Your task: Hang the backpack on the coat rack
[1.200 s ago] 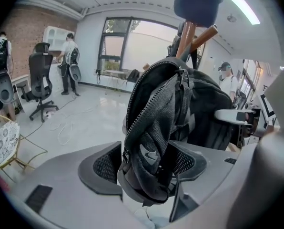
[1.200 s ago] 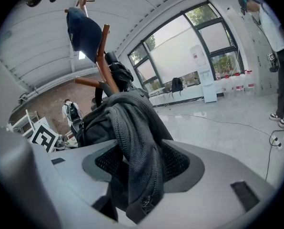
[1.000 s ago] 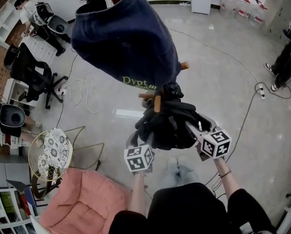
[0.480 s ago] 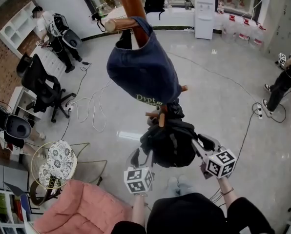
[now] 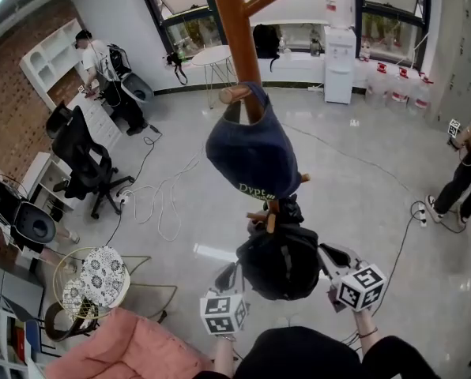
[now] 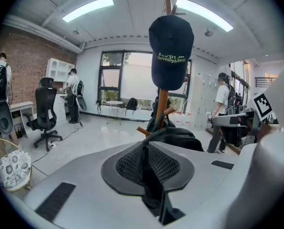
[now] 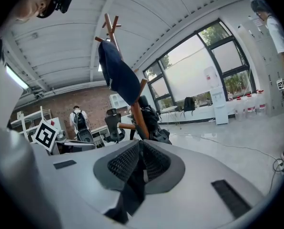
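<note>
The black backpack (image 5: 279, 260) hangs low beside the brown coat rack pole (image 5: 237, 46), just under its lower pegs (image 5: 269, 212). A navy cap (image 5: 251, 152) hangs on a higher peg. My left gripper (image 5: 226, 276) is at the bag's left side and my right gripper (image 5: 324, 254) at its right. In the left gripper view the jaws are closing and the left gripper (image 6: 146, 149) pinches a black strap (image 6: 155, 197). The right gripper (image 7: 139, 152) is closing too, with a black strap (image 7: 129, 191) pinched between its pads. The bag (image 6: 180, 137) lies just beyond.
A pink cushion (image 5: 133, 350) and a wire basket with a floral pad (image 5: 101, 279) sit at the lower left. An office chair (image 5: 85, 164), floor cables (image 5: 168, 212) and people (image 5: 105, 58) are farther off. Another person (image 5: 466, 168) stands at the right.
Both grippers have risen with the backpack beside the rack, and both pairs of jaws have come together on its straps. More of the room and the rack's upper pole shows now.
</note>
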`<action>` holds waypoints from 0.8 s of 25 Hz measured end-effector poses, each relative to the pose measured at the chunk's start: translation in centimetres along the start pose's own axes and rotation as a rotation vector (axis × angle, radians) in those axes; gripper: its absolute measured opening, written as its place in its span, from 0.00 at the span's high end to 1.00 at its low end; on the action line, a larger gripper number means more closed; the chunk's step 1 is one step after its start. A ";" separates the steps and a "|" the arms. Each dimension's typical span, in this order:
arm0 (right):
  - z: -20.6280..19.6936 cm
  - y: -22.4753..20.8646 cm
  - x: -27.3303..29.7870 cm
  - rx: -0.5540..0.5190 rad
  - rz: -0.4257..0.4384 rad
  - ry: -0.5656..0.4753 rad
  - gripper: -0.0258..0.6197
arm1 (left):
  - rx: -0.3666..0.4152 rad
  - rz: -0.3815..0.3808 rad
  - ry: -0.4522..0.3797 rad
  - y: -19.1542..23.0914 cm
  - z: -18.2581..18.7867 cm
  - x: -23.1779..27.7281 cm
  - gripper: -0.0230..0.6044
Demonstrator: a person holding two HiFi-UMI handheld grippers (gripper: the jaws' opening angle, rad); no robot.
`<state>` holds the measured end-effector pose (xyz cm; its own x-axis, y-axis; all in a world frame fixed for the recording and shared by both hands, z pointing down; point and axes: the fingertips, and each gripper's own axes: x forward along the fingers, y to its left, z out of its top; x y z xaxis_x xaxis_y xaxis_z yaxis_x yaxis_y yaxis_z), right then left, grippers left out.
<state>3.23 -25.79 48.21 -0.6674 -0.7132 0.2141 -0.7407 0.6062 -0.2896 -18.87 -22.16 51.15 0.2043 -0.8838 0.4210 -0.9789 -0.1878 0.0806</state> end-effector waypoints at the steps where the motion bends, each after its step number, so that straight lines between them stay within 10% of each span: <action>1: 0.4 0.2 -0.1 -0.006 0.010 -0.005 0.91 | 0.004 -0.002 -0.005 0.1 0.4 -0.2 0.89; 20: 9.6 1.5 -2.3 -0.106 0.002 -0.165 0.94 | 0.116 -0.033 -0.211 0.0 9.1 -4.2 0.94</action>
<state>4.34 -26.62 38.33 -0.6536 -0.7549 0.0553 -0.7493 0.6350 -0.1878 -19.63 -22.32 41.10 0.2453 -0.9440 0.2207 -0.9667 -0.2554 -0.0182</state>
